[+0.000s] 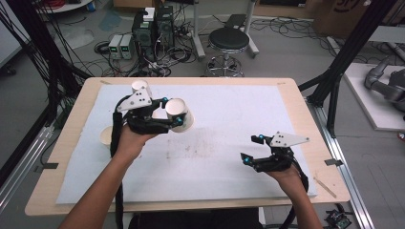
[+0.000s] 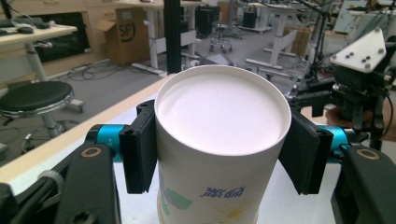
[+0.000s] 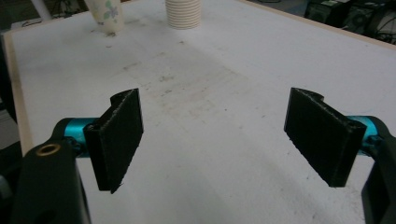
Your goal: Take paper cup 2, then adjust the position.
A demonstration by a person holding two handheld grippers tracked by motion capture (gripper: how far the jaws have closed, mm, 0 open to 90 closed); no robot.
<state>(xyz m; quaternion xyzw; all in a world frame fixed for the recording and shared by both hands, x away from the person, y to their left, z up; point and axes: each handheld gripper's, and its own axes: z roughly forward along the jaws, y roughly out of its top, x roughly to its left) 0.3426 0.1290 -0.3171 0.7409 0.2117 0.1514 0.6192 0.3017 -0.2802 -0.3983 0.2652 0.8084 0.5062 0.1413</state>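
- Paper cup (image 2: 219, 140), light and easily crushed, sits clamped by its upper wall in my left gripper (image 1: 175, 114), above the table's (image 1: 239, 200) far left.
- Right gripper (image 1: 252, 149) waits near right, jaws wide, empty.

Three single paper cups (image 1: 180, 114) (image 1: 140, 88) (image 1: 106, 136); one ribbed stack of cups (image 3: 183, 13); two tools (image 1: 173, 112) (image 1: 251, 149).

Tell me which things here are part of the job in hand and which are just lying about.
Part of the job:
- white paper cup clamped in the left gripper
- stack of white paper cups
- single upright white paper cup
- right gripper, open, over the white table cover

Lying about:
- black round stool
- computer boxes on the floor
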